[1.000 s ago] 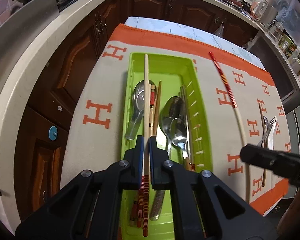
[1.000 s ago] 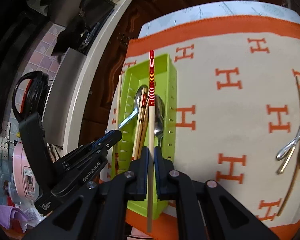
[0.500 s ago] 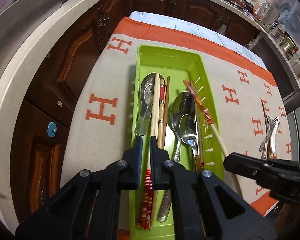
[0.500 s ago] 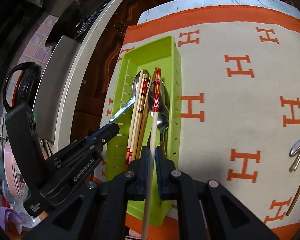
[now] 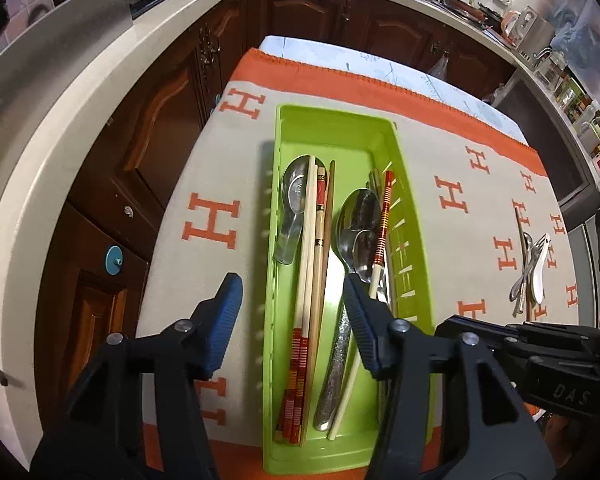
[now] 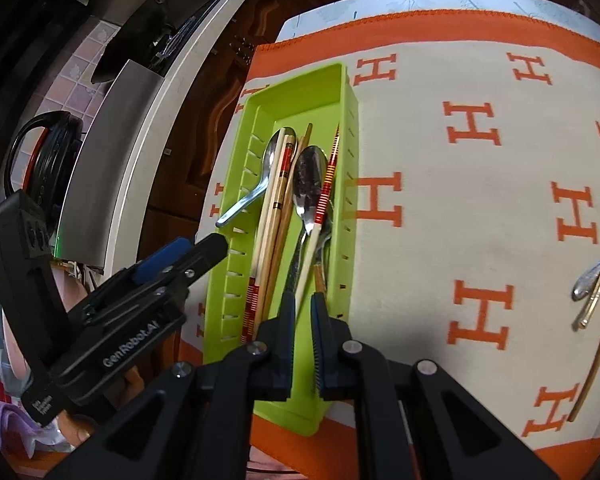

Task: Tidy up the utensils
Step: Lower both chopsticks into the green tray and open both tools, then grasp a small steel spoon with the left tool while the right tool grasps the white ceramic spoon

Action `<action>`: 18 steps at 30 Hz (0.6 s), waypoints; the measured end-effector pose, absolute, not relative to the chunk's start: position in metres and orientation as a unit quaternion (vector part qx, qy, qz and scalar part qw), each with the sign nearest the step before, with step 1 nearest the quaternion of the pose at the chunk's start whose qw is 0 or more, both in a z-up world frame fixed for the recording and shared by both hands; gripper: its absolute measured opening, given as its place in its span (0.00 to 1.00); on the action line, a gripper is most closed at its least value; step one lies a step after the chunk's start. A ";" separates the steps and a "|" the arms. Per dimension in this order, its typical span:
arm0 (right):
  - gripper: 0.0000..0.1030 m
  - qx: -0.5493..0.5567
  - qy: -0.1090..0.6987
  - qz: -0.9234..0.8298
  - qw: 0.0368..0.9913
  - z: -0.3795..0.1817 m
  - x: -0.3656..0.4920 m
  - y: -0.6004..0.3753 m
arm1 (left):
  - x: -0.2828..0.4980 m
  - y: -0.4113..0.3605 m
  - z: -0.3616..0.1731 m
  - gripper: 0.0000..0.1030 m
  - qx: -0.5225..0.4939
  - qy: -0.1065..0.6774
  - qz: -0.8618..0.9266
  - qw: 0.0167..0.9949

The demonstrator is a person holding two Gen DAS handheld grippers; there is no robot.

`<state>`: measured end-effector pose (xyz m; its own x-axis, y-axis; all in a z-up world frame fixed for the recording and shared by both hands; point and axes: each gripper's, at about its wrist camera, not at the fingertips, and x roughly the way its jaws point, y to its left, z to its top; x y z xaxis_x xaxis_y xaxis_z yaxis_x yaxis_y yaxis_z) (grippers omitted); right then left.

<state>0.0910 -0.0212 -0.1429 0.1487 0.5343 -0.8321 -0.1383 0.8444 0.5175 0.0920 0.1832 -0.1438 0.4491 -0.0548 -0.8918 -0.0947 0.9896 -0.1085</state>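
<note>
Dark wood kitchen cabinets and a pale curved counter surround a table spread with a grey cloth [image 5: 228,168] bordered in orange and printed with orange H letters. On it sits a long lime-green plastic cutlery tray [image 5: 332,128]. A second ago the left gripper [image 5: 292,292] was clamped on a pale chopstick with a red-striped end [image 5: 306,264]; now its blue-padded fingers stand wide apart above the tray's near half, and that chopstick lies flat in the tray's left part beside a steel spoon [image 5: 292,208] and other chopsticks. The right gripper [image 6: 302,300], which carried a second red-striped chopstick [image 6: 320,208] in over the tray, now has its jaws slightly parted around the pale end, the stick slanting down across two steel spoons [image 6: 310,176] in the tray's right part; whether the pads still touch it I cannot tell. From the left wrist, that stick's pale end is seen reaching the tray's near floor. Only the right wrist shows a hand [image 6: 16,344] behind the left gripper's black handle. Well apart at the cloth's right side lie loose spoons and a chopstick [image 5: 528,268].
</note>
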 end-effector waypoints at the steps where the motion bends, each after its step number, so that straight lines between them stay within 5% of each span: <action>1: 0.08 0.162 0.611 0.226 0.741 -0.142 0.089 -0.023 | 0.090 0.183 -0.142 0.48 -0.070 0.524 0.012 0.849; 18: 0.10 0.144 0.573 0.202 0.781 -0.125 0.050 -0.074 | 0.054 0.140 -0.114 0.52 -0.043 0.512 -0.029 0.857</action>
<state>0.0504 -0.0738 -0.1246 0.2626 0.4809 -0.8365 -0.1504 0.8768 0.4568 0.0543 0.1398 -0.1136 0.4731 -0.0943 -0.8760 0.0056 0.9946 -0.1040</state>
